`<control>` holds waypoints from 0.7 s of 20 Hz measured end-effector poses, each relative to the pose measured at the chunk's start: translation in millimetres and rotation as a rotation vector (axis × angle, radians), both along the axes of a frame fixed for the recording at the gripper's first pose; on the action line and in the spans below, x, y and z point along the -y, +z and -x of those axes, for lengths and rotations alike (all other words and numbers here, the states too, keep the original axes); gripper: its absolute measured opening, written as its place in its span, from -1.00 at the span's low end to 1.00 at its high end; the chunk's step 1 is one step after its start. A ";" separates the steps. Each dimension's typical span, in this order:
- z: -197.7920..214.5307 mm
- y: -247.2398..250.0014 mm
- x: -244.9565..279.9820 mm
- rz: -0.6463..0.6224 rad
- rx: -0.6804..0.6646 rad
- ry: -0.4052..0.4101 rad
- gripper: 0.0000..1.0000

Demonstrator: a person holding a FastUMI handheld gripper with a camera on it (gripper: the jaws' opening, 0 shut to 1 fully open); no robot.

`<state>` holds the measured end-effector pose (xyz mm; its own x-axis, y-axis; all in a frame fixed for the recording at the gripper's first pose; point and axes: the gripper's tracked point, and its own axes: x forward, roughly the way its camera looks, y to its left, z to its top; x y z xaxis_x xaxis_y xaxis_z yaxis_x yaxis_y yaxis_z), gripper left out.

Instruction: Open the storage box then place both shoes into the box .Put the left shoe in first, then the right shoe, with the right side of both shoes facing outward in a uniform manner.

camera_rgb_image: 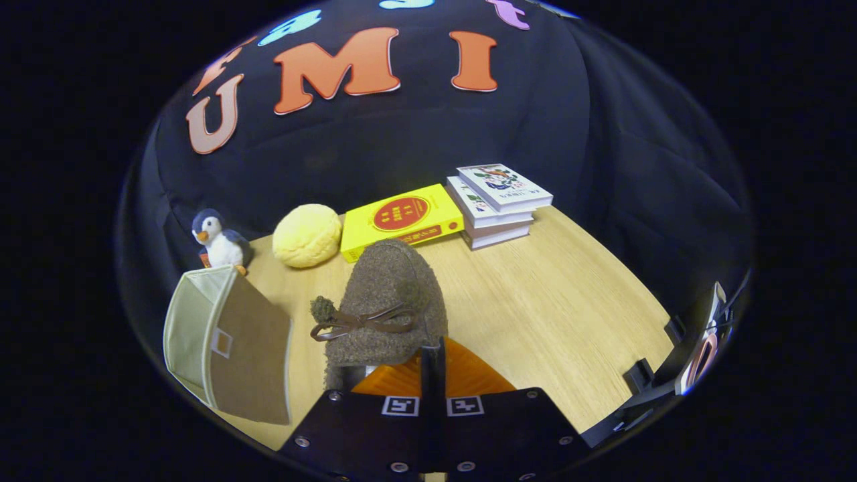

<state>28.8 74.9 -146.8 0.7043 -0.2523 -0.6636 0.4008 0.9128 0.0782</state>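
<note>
Your gripper (432, 365) has its fingers drawn together and clamped on the heel edge of a brown fleecy shoe (388, 301), which is held up above the wooden table (535, 301) with its bow facing you. The storage box (224, 341) stands just left of the shoe, its opening turned to the left. Far behind lie a penguin toy (217, 241), a yellow plush (306, 235), a yellow book (402, 219) and a stack of books (499, 204).

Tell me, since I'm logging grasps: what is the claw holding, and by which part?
The claw is shut on the brown fuzzy shoe, gripping its near end, apparently the opening's rim.
</note>
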 end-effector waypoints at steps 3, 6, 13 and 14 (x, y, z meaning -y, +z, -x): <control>-12.8 21.9 -59.3 -0.057 0.033 0.024 -0.99; -26.8 49.7 -109.1 -0.063 0.081 0.049 -0.99; -49.9 57.8 -210.9 -0.101 0.093 0.126 -0.99; -51.5 53.1 -219.5 -0.102 0.083 0.136 -0.99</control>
